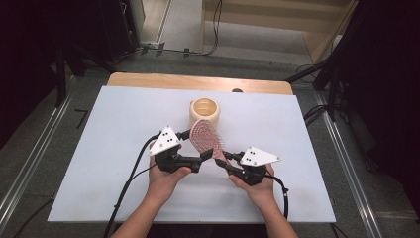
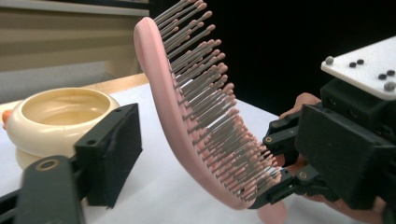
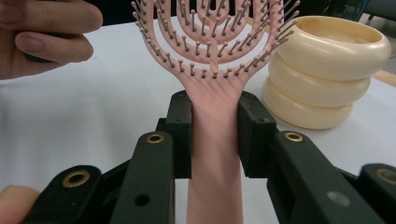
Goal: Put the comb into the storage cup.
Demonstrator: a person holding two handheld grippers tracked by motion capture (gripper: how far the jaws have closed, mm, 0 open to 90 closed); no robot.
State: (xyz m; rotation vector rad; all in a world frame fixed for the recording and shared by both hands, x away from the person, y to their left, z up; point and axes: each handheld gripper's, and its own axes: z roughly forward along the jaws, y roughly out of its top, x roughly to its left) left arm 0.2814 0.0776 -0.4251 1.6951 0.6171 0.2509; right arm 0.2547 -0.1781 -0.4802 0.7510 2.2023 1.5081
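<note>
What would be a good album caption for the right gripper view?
The right tool clamps the handle of a pink hairbrush, bristles facing the camera, beside a cream ribbed cup.

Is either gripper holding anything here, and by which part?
The right gripper holds the pink hairbrush by its handle, just below the bristled head. The left gripper grips nothing; one finger stands clear of the brush's back.

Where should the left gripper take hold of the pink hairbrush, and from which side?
Grip the hairbrush head across its thin side edges, near the middle, coming in from the smooth pink back. The bristles cover the other face and would slip or bend, and the right gripper is already clamped on the handle. The left gripper is open beside the head.
</note>
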